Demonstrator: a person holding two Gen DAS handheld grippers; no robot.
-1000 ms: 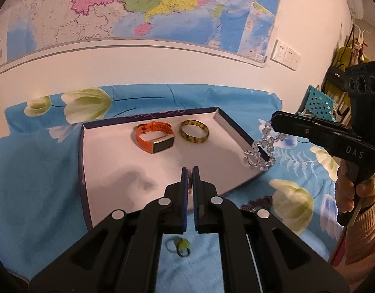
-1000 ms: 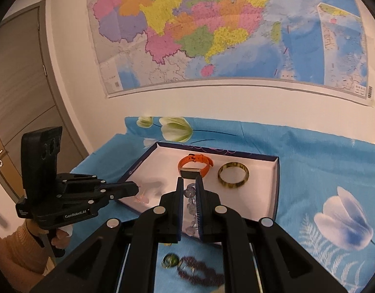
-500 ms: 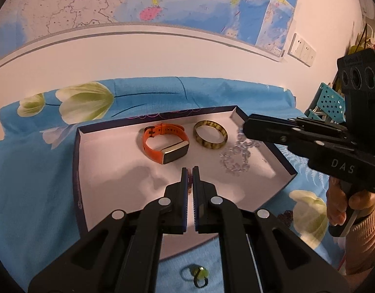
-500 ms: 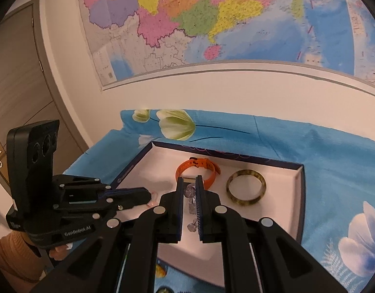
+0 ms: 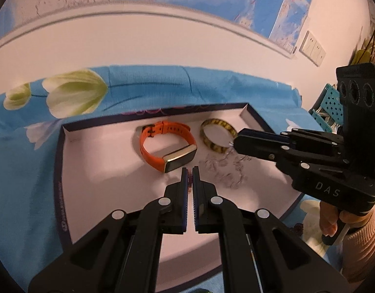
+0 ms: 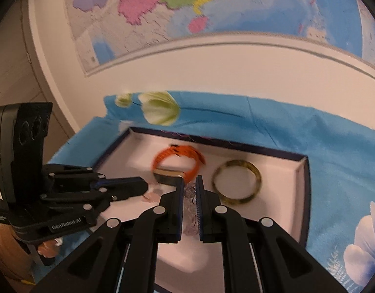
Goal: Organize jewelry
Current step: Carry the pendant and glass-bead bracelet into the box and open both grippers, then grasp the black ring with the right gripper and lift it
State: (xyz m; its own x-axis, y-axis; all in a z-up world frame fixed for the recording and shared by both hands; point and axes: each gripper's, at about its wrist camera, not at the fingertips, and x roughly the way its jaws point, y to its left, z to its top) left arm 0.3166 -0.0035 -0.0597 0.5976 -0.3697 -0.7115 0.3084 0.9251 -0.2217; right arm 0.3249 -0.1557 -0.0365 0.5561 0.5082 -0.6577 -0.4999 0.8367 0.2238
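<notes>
Both hand-held grippers hung over a shallow white tray [image 5: 65, 171] with a dark rim, which lay on a blue cloth [image 5: 21, 183] printed with pale flowers. The right hand-held gripper [image 6: 190, 190] had its jaws nearly together, pinched on a clear bead bracelet [image 6: 190, 204]; in the left wrist view the beads [image 5: 223, 169] drooped from its tip [image 5: 236, 144] down to the tray floor, just beside a mottled yellow bangle [image 5: 218, 135]. The left hand-held gripper [image 5: 190, 178] had its jaws drawn close too, and a small reddish thing [image 5: 190, 179] sat between its fingertips, too small and too hidden to name. From the right wrist view a pale pink bit [image 6: 152, 194] showed at the tip of the left hand-held gripper [image 6: 144, 186], blurred. An orange watch band [image 5: 168, 146] with a gold-edged dark face lay in the tray to the left of the bangle, the two near but apart. Part of a hand [image 5: 334, 222] in a pinkish sleeve gripped the right tool's handle. A coloured map [image 6: 187, 7] hung on the wall behind the surface, a white switch plate [image 5: 312, 51] to its right.
</notes>
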